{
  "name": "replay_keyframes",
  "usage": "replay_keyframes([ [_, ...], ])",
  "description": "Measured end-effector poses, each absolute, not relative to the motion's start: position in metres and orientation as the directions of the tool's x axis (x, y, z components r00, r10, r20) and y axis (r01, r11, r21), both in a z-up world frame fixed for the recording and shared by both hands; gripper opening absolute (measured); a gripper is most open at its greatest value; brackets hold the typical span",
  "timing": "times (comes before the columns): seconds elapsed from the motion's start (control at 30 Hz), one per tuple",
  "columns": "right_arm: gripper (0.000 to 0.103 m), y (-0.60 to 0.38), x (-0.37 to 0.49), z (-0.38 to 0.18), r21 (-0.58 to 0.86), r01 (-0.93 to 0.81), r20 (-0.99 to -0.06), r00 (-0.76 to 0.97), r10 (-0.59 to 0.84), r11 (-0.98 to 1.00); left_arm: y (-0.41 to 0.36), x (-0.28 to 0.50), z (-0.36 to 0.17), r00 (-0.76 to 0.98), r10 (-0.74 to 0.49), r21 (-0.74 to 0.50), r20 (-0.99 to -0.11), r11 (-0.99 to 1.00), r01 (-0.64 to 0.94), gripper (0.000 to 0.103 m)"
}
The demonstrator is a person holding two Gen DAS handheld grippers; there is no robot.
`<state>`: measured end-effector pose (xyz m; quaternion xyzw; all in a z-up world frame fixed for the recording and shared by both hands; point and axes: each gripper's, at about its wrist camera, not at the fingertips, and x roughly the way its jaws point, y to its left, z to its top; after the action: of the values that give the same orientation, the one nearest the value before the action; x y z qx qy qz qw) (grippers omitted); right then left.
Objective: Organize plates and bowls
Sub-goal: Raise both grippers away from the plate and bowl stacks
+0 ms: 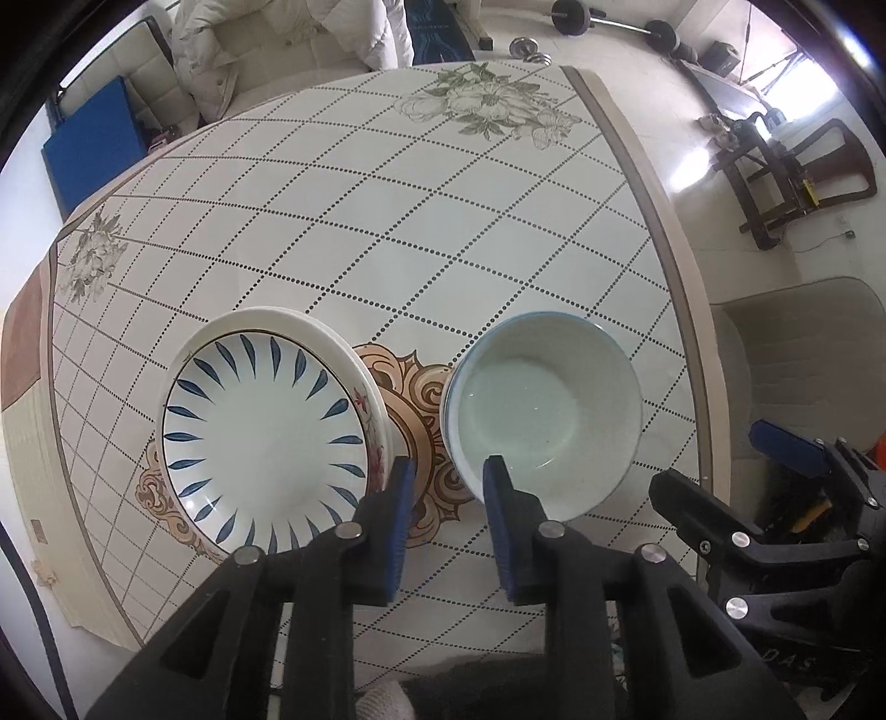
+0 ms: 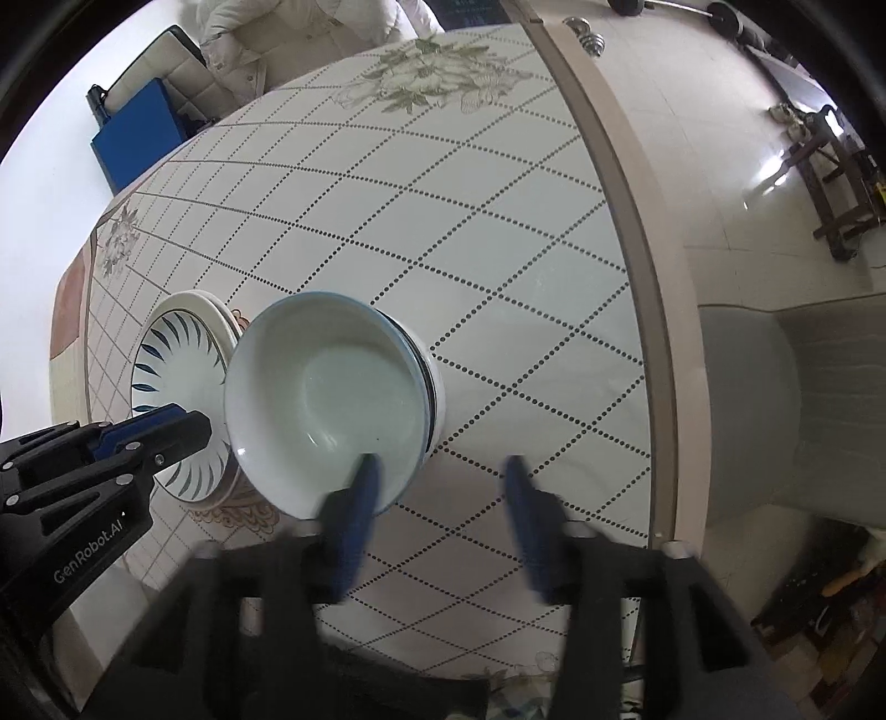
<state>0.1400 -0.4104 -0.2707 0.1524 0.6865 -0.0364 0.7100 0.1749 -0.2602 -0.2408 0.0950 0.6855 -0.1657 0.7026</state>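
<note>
A plate with blue leaf strokes [image 1: 266, 437] lies on top of a wider white plate at the left of the table [image 1: 387, 221]. Right of it stands a stack of pale bowls [image 1: 545, 410], nested one in another. My left gripper [image 1: 448, 462] hovers above the gap between the two stacks, its jaws apart with nothing between them. In the right wrist view the bowls [image 2: 326, 399] and plates [image 2: 171, 354] sit side by side. My right gripper [image 2: 442, 459] stands wide open and blurred, its left finger in front of the top bowl's near rim. It holds nothing.
The table's right edge [image 1: 659, 221] runs close to the bowls, with a pale upholstered chair [image 1: 803, 343] beyond it. A person in a white coat [image 1: 266, 44] is at the far side. A dark wooden chair [image 1: 797, 177] and a barbell [image 1: 614, 22] are on the floor.
</note>
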Motion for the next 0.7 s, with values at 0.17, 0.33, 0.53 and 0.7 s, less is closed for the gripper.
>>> replay_keyframes([
  [0.17, 0.099, -0.408, 0.129, -0.235, 0.126, 0.246, -0.987, 0.133, 0.095, 0.961, -0.253, 0.168, -0.215, 0.112, -0.108, -0.066, -0.988, 0.942, 0.329, 0.072],
  [0.33, 0.099, -0.407, 0.116, -0.197, 0.074, 0.235, -0.979, 0.205, 0.025, 0.969, -0.245, 0.155, -0.184, 0.190, -0.111, -0.046, -0.976, 0.949, 0.313, 0.085],
  [0.53, 0.100, -0.400, 0.092, -0.145, 0.054, 0.226, -0.957, 0.289, -0.014, 0.973, -0.235, 0.132, -0.145, 0.250, -0.125, -0.041, -0.960, 0.948, 0.316, 0.085],
  [0.7, 0.100, -0.395, 0.068, -0.107, 0.054, 0.236, -0.941, 0.338, -0.030, 0.970, -0.230, 0.112, -0.116, 0.291, -0.141, -0.041, -0.946, 0.945, 0.324, 0.085],
])
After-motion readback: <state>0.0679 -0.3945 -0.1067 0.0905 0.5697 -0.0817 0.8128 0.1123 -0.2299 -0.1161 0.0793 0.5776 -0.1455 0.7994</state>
